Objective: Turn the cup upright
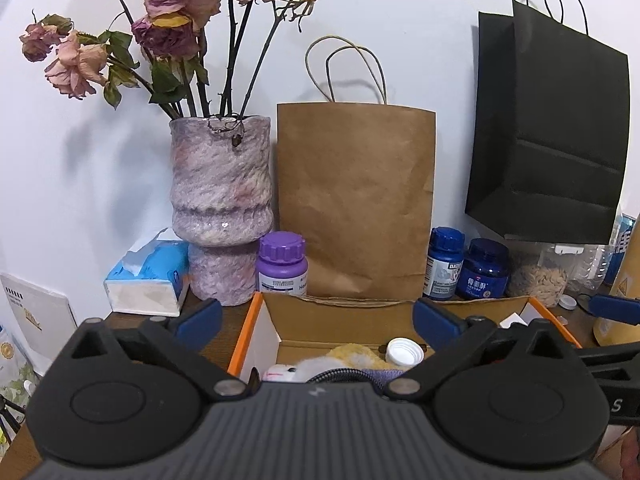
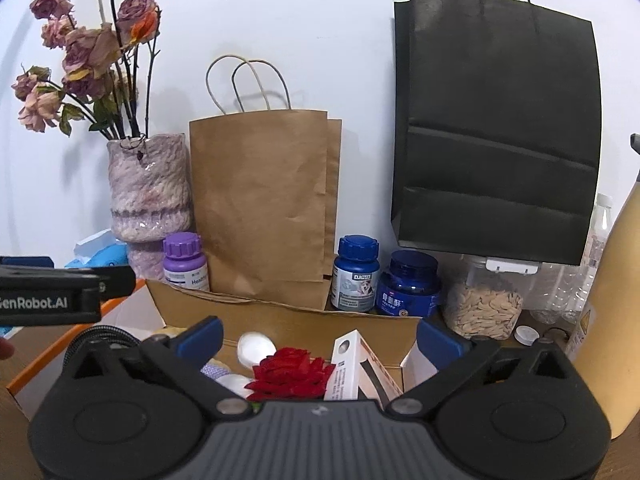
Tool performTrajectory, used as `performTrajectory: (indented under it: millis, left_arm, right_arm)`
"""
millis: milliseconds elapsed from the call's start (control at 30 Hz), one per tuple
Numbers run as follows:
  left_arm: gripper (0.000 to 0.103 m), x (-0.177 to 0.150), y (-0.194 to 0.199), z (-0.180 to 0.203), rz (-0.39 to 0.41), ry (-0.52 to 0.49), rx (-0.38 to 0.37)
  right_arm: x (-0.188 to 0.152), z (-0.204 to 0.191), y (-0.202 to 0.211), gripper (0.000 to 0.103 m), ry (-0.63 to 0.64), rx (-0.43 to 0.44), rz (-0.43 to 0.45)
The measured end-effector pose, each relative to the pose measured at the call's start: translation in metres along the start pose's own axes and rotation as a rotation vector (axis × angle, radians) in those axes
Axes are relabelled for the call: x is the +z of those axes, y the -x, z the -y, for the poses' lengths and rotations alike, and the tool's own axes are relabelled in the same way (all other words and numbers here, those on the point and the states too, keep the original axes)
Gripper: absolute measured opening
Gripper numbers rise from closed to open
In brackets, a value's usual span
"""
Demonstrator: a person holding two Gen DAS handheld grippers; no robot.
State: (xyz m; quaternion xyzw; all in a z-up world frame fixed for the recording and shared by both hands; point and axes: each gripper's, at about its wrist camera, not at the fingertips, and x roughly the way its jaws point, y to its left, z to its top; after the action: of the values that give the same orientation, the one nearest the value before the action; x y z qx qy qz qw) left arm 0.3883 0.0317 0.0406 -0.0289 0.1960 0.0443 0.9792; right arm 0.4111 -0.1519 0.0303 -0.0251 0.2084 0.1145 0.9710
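Both views are bright and evenly lit, sharp at centre. Soft shadows of the dried roses and brown paper bag fall on the far white wall. Fisheye bending and dark corners mark the edges.

vase: mottled pink-purple | paper bag: brown | hanging bag: black | silk rose: red

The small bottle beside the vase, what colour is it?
Purple bottle, cap and body, with a white label; clearest in the left wrist view.

vase left of paper bag
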Motion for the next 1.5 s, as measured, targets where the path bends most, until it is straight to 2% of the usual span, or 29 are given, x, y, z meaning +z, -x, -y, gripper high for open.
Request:
performTrajectory:
  millis: [267,733,1500]
  left_arm:
    - [0.103,-0.001,0.013,-0.002,-0.003,0.002,-0.014]
    - [0.103,-0.016,0.077,-0.009,-0.016,-0.011,-0.041]
    - [0.103,-0.078,0.188,-0.012,-0.094,-0.043,-0.059]
  right_arm:
    - [0.001,0.000,0.010,0.103,0.002,0.012,0.008]
    - [-0.016,0.011,0.065,0.103,-0.022,0.025,0.017]
    - [-0.073,0.012,0.180,0.103,-0.052,0.066,-0.046]
